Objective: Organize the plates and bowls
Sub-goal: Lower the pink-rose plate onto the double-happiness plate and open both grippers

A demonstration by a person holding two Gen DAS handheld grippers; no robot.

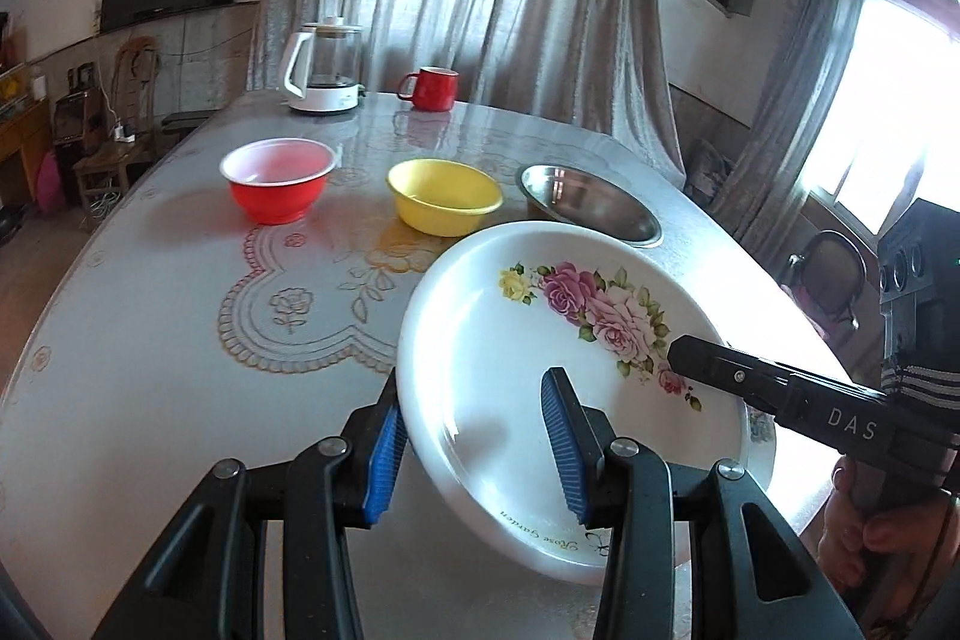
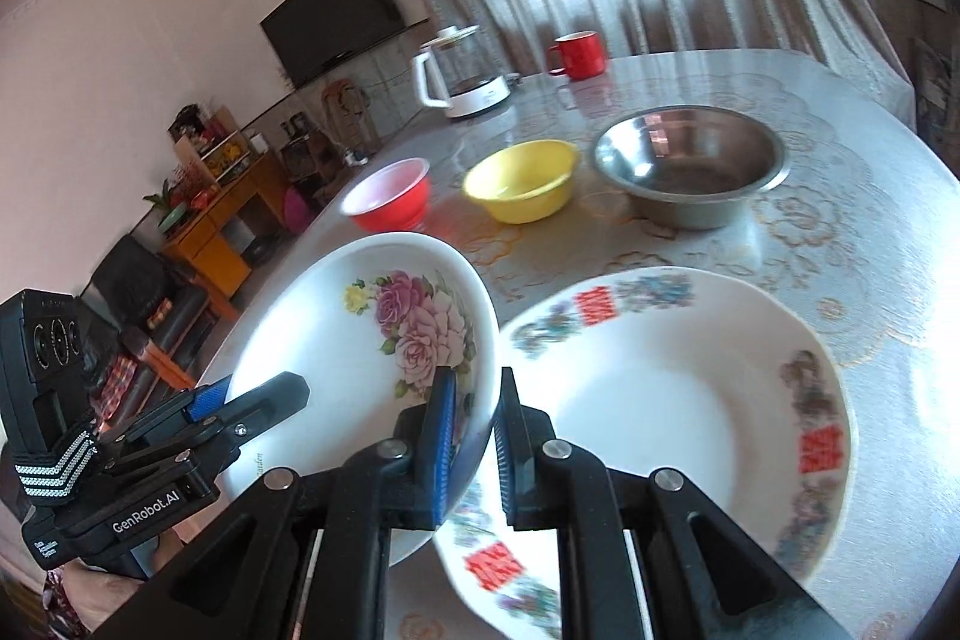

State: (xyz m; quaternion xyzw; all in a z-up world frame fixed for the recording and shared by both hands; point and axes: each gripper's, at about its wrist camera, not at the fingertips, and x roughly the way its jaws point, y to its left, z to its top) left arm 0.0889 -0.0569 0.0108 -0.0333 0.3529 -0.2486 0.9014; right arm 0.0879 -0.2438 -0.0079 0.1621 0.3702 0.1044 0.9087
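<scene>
Left gripper (image 1: 474, 439): nearest the left wrist camera; blue pads (image 1: 564, 451) clamp the near rim of the rose plate (image 1: 540, 340), one pad under the rim, one on the inner face.
Right gripper (image 2: 474, 451): nearest the right wrist camera; jaws nearly together, pinching the opposite rim of the same plate (image 2: 360, 340).
Rose plate: held tilted between both grippers, clear of the table (image 1: 150, 310).
Second plate (image 2: 672, 400): seen in the right wrist view only; white, with red and blue rim patterns, lying on the table just beside and partly under the rose plate.
Bowls: red bowl (image 1: 279, 187), yellow bowl (image 1: 444, 196) and steel bowl (image 1: 591, 208) in a row beyond the plates, apart from one another.
Far edge: kettle (image 1: 324, 67) and red mug (image 1: 432, 88).
Hand (image 1: 870, 532): left wrist view only, gripping the right gripper's handle.
</scene>
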